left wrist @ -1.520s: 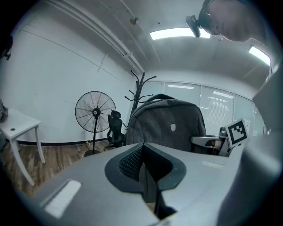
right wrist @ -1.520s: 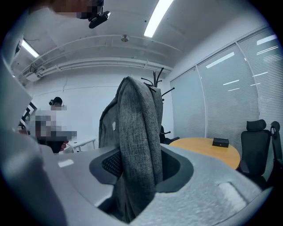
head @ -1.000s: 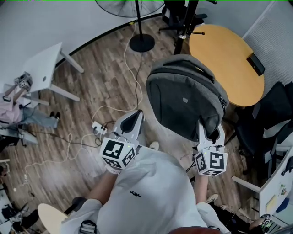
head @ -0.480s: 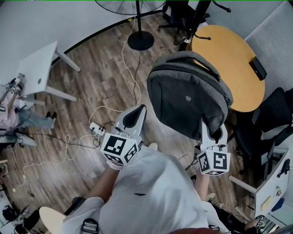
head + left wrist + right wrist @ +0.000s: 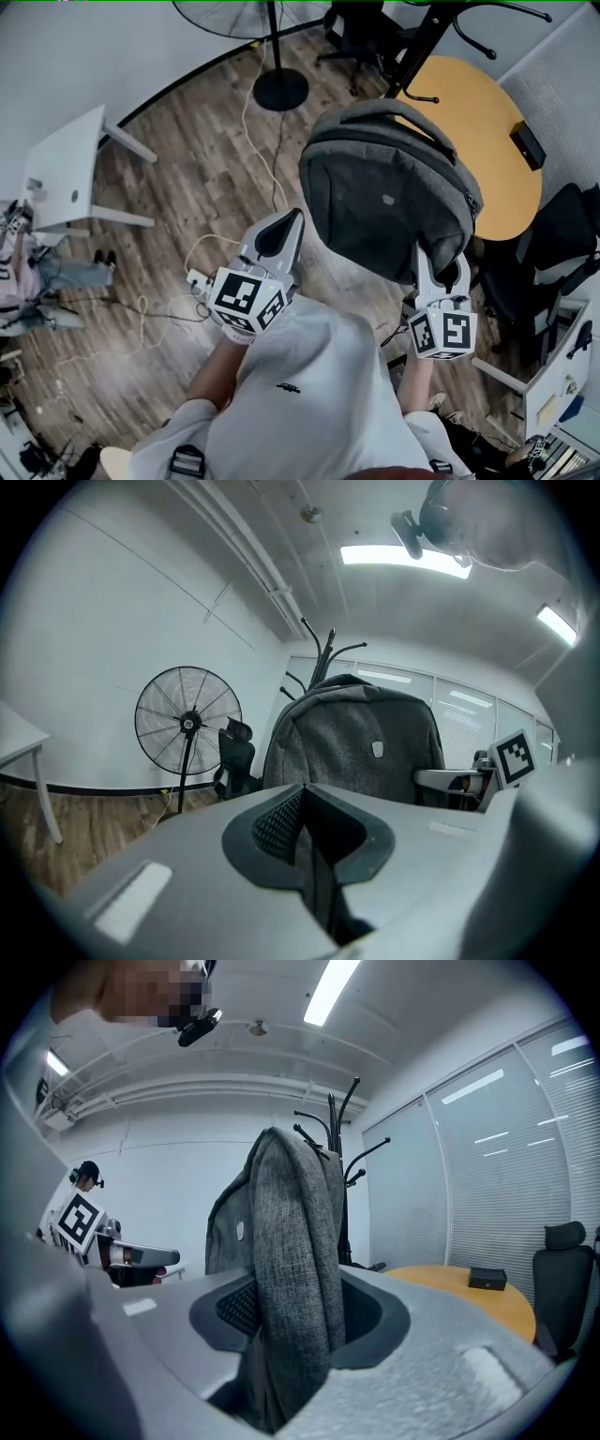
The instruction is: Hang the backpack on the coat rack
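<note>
- The right gripper view alone shows the grip: the right gripper [image 5: 291,1312] has its jaws clamped on a fold of grey fabric, the lower edge of the backpack [image 5: 281,1213]. The bag rises straight up from the pads.
- Behind the bag from that gripper stands the black coat rack [image 5: 334,1138]. To its right are a round yellow table [image 5: 450,1283] and a small black box [image 5: 487,1279] on it.
- The left gripper view shows the left gripper [image 5: 302,803] with jaws pressed together, nothing between them. The backpack [image 5: 361,747] hangs ahead and a little right, coat rack [image 5: 323,653] hooks above it, and a standing fan [image 5: 187,724] is off to the left.
- Only the head view gives the layout. The backpack [image 5: 389,192] is held in the air above the right gripper [image 5: 441,279] and apart from the left gripper [image 5: 281,230]. The coat rack [image 5: 420,42] stands beyond it, not touching.
- Both grippers are held out in front of the person's chest, pointing forward (roughly level).
- The bag looks zipped shut, so its contents cannot be seen.
</note>
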Demonstrator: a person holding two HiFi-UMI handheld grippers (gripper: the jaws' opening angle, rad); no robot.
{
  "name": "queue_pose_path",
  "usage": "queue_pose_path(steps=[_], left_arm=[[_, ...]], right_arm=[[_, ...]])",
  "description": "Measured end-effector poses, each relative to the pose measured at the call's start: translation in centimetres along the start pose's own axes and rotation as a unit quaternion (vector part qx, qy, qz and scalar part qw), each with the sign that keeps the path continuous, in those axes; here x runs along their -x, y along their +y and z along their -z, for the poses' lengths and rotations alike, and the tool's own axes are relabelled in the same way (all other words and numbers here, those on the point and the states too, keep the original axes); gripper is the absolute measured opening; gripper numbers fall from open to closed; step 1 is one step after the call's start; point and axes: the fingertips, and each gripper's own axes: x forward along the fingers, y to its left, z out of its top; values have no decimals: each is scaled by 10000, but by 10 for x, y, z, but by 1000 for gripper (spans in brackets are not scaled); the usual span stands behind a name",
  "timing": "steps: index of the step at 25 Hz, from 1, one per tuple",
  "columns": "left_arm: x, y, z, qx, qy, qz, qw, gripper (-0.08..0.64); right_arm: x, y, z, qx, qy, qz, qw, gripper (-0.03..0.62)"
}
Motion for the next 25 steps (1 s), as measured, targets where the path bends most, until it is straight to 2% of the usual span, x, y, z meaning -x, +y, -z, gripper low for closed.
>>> queue_pose_path(steps=[7,14,25], left_arm=[[-30,46,-26,-19,-37,305,9995,17],[-57,79,-35,-31,35,582,9983,17],[-96,86,-47,-122,44,855,9963,17]], right_arm=[[-46,15,-20,41,-104,220,9997,182],[-77,17,-34,-62,-248,518,9983,182],[-95,8,-49,-108,-390,621,9973,178]])
